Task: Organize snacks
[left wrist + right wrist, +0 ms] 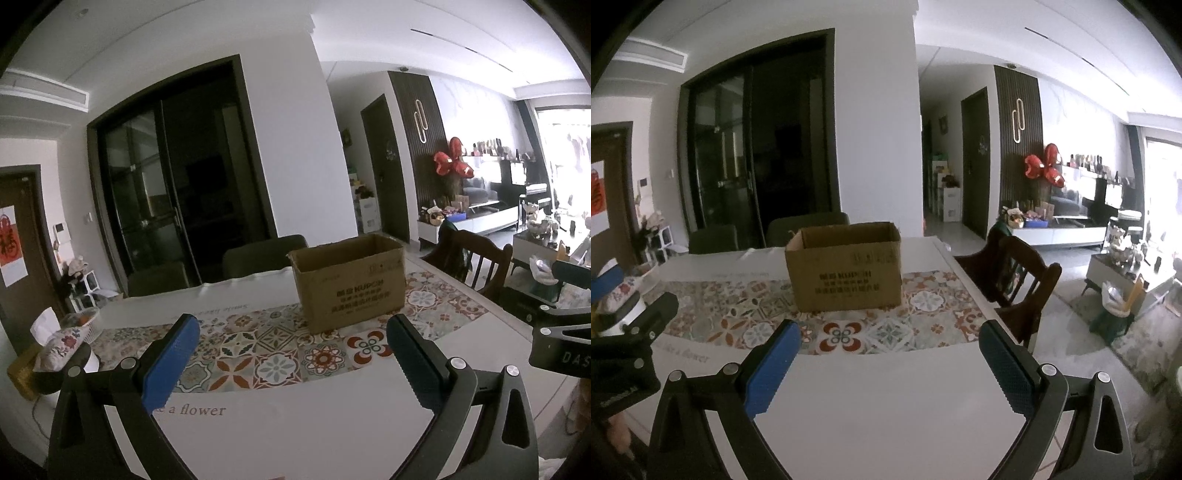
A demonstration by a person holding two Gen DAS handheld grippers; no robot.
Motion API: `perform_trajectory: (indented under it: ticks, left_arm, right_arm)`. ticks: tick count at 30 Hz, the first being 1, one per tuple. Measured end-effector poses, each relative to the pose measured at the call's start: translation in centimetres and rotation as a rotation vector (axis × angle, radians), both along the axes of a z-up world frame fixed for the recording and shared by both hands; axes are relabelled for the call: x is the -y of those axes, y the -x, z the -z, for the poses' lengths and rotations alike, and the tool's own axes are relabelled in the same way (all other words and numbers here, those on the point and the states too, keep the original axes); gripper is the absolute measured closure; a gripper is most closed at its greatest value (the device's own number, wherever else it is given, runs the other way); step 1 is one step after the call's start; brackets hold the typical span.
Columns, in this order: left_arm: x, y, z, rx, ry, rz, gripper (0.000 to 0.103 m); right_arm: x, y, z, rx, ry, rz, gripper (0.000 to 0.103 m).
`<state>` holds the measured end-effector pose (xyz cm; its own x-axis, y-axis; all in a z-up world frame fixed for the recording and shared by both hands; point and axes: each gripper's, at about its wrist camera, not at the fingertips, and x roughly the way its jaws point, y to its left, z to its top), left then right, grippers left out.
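Observation:
An open brown cardboard box (351,282) stands upright on the patterned tablecloth (258,354) near the table's far side; it also shows in the right wrist view (846,266). Its inside is hidden from both views. My left gripper (293,332) is open and empty, held above the white near part of the table, well short of the box. My right gripper (888,338) is open and empty too, beside the left one and also short of the box. No snacks are in view.
A tissue pack, a small basket (83,321) and a white container (90,360) sit at the table's left end. A dark wooden chair (1019,280) stands at the right edge. Two dark chairs (264,254) stand behind the table.

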<state>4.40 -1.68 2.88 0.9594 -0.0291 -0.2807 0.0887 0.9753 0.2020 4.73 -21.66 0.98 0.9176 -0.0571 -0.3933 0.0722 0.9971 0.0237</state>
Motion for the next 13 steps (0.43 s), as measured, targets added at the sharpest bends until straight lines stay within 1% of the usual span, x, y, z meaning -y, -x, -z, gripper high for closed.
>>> perform_trajectory:
  ticks: [13]
  left_arm:
    - [0.03, 0.15, -0.1, -0.005, 0.017, 0.011, 0.0]
  right_arm:
    - [-0.11, 0.07, -0.03, -0.005, 0.001, -0.002, 0.005]
